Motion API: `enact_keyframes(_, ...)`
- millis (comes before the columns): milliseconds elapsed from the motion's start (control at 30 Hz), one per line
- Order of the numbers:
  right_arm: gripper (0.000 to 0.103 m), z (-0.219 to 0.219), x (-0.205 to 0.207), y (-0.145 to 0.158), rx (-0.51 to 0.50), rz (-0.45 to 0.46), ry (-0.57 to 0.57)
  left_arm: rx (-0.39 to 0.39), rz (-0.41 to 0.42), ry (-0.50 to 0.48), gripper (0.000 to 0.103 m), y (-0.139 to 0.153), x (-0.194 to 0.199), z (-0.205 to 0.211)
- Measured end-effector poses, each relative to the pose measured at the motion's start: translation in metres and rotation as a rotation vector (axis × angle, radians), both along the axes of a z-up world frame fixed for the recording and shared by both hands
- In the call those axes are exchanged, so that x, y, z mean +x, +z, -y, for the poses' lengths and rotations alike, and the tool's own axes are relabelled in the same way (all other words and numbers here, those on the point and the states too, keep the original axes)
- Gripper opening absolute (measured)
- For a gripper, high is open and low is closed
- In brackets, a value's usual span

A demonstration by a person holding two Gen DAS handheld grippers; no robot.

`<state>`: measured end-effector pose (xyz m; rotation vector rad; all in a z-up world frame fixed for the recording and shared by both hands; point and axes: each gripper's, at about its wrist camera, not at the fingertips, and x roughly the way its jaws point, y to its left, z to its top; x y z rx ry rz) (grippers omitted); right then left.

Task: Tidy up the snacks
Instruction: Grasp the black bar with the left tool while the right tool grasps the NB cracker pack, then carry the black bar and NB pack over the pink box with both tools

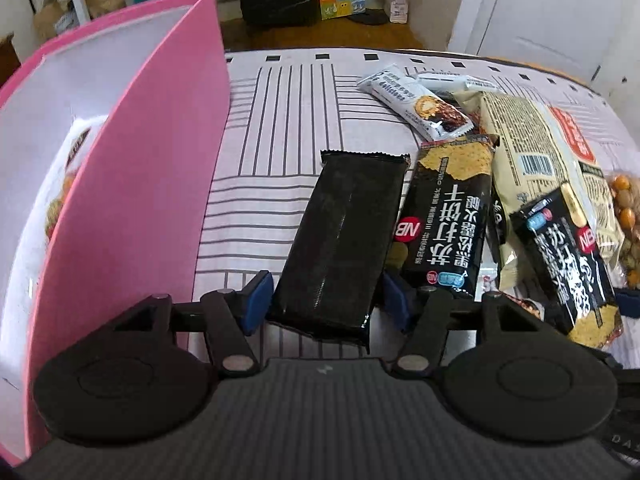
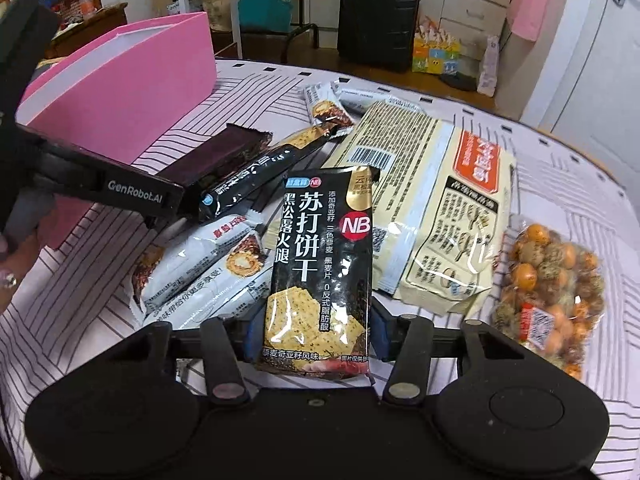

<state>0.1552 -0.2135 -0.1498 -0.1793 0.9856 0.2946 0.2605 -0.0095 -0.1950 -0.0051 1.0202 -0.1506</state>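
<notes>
My left gripper (image 1: 324, 300) is shut on a plain black snack packet (image 1: 344, 240), held just above the striped cloth beside the pink box (image 1: 132, 208). In the right wrist view the same packet (image 2: 228, 148) sticks out of the left gripper body (image 2: 120, 192). My right gripper (image 2: 316, 336) is shut on a black NB cracker packet (image 2: 320, 268), held over the snack pile; that packet also shows in the left wrist view (image 1: 568, 256). Another NB cracker packet (image 1: 448, 220) lies next to the black packet.
The pink box holds a white snack bag (image 1: 52, 200). White cookie-roll packets (image 2: 200, 264), a large beige bag (image 2: 444, 216) and a clear bag of coated nuts (image 2: 552, 276) lie on the striped cloth (image 1: 272, 120). A black suitcase (image 2: 378, 16) stands behind the table.
</notes>
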Motion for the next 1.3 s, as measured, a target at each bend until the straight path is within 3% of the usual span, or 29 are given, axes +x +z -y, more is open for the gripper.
enact_keyframes(200,0.055,0.004,0.003,0.003,0.04,-0.034,-0.022,0.023,-0.004,-0.022,0.049,0.004,-0.003,0.002)
enact_keyframes(567,0.055,0.002,-0.001,0.009,0.029,-0.029,-0.017,0.012,0.017,-0.004,0.047,0.019,-0.015,0.004)
enact_keyframes(933,0.054,0.002,-0.006,0.013,0.019,-0.038,-0.018,0.073,0.077,-0.021,0.045,0.034,-0.035,0.017)
enact_keyframes(1300,0.054,0.004,-0.02,0.028,0.026,-0.018,-0.032,0.013,0.066,-0.02,0.045,0.051,-0.063,0.014)
